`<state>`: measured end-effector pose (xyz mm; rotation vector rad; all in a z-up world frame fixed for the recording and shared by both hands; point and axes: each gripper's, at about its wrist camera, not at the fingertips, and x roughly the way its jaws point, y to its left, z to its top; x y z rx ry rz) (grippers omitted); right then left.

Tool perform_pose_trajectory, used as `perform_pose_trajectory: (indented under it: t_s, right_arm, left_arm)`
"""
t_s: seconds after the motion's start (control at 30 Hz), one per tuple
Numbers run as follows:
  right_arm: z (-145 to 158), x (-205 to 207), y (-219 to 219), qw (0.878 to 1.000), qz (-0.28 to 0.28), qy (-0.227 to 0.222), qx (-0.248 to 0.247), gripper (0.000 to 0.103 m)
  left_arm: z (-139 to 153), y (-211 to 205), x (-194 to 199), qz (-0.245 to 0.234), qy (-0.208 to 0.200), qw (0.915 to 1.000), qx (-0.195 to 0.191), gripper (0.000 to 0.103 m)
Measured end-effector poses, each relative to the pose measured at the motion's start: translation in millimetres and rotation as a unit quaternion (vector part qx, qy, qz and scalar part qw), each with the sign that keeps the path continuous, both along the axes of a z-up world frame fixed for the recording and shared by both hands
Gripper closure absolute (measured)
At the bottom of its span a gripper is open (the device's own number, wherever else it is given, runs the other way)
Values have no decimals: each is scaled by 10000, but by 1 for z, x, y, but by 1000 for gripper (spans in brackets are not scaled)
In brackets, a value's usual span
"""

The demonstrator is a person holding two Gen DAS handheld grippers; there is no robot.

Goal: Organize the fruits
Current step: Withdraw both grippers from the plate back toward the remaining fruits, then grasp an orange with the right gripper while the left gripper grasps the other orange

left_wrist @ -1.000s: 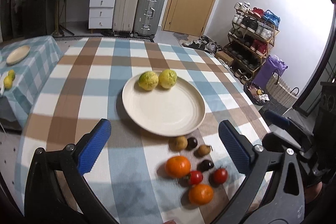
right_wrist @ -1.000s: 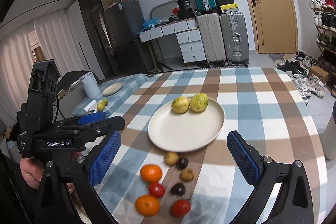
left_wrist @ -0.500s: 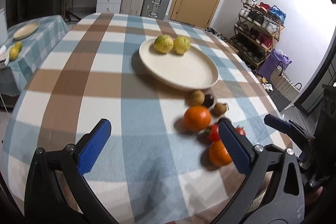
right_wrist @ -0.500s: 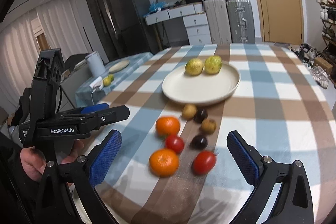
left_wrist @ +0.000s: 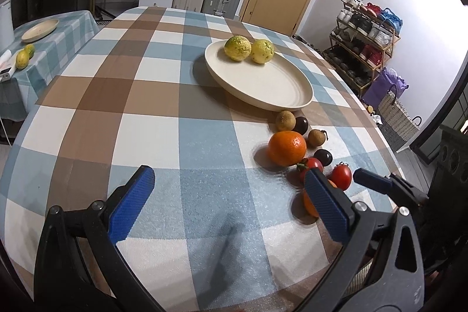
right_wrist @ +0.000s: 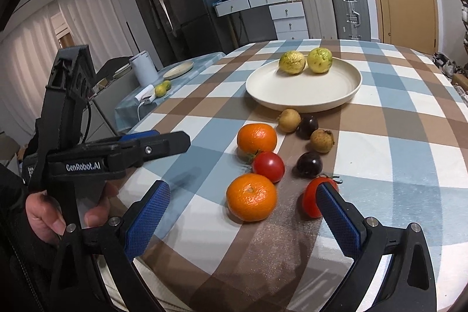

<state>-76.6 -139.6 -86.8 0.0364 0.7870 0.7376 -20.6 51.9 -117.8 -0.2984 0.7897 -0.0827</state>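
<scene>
Currently, the spread right gripper is being lined up on the near round orange tangerine; the touching red tomato risks being knocked away; the left gripper is spread too.

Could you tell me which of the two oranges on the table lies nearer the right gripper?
The near orange, just ahead of the open right gripper. The far orange sits beyond a red tomato, closer to the plate.
</scene>
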Motion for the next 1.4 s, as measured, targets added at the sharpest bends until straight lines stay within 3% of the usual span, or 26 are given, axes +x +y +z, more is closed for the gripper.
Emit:
perform_pose_trajectory:
  t_s: [0.13,0.33,0.4,0.67,0.97,1.13,1.4]
  right_arm:
    - [-5,2,5,9999,61,25,-88,6]
    - [-8,1,16,9990,147,-148,-399,20]
    - [-9,-1,20,9980,187,-221,-553,31]
    - [-18,-3,26,9945,113,-354,-977,59]
    - [-16,1,12,9983,83,-212,-533,61]
    - [-8,10,-4,9998,-61,-172,-115,61]
    - [3,24,-26,9991,-289,-263,152,61]
  left_arm:
    - [-1,5,3,39,-4,10000,-17,1]
    - [-1,10,9,92,25,10000,-20,1]
    - [-1,10,11,101,27,9999,-17,1]
    - [-2,14,20,118,34,9999,6,1]
    - [0,10,38,-12,87,9999,-94,1]
    - [0,-1,52,-222,145,9995,-189,1]
    - [-3,-26,76,-592,338,9969,-384,1]
